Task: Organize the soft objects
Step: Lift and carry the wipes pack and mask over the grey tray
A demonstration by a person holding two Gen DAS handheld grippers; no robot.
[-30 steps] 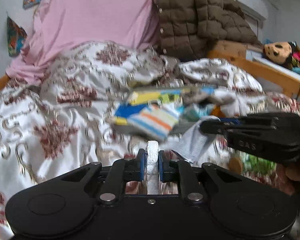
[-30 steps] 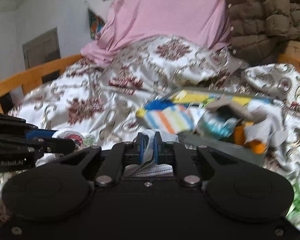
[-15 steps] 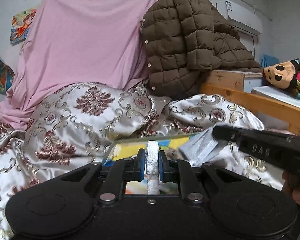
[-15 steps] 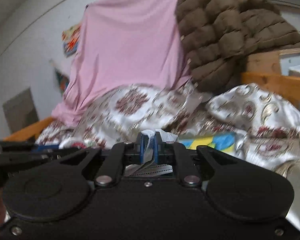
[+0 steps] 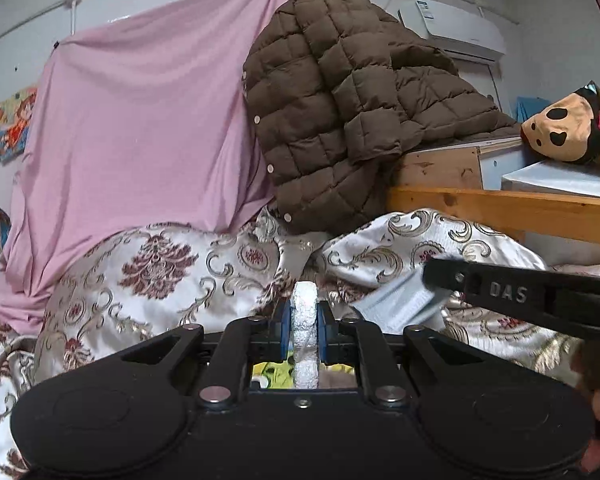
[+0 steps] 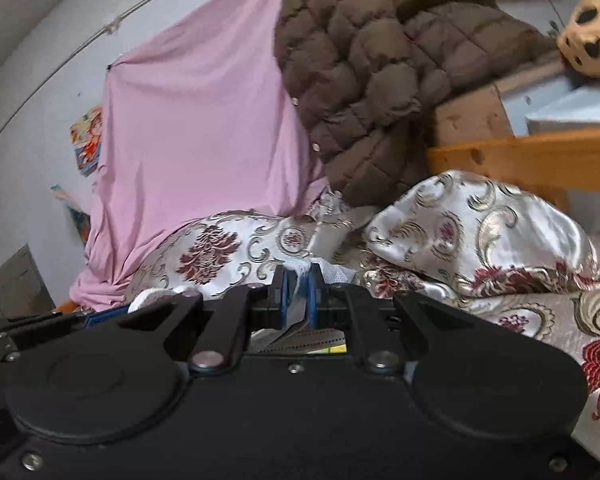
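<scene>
My left gripper [image 5: 304, 318] is shut on a white fluffy cloth piece [image 5: 305, 312] that stands up between its blue pads. My right gripper [image 6: 297, 294] is shut on a pale grey-white striped cloth [image 6: 328, 272]. That cloth also shows in the left wrist view [image 5: 396, 306], hanging from the right gripper's black finger [image 5: 520, 296] at the right. Both grippers are held up over the patterned satin quilt [image 5: 180, 272]. The left gripper's finger shows at the left edge of the right wrist view [image 6: 40, 326].
A pink sheet [image 5: 140, 128] hangs at the back, with a brown quilted jacket [image 5: 352, 112] draped over a wooden bed frame [image 5: 500, 208]. A tan spotted plush toy [image 5: 560, 128] lies on a shelf at the right. A colourful item [image 5: 272, 372] peeks out below the left gripper.
Both grippers have risen and tilted upward with their cloths still held. The pile of colourful soft things on the quilt has dropped out of view below them.
</scene>
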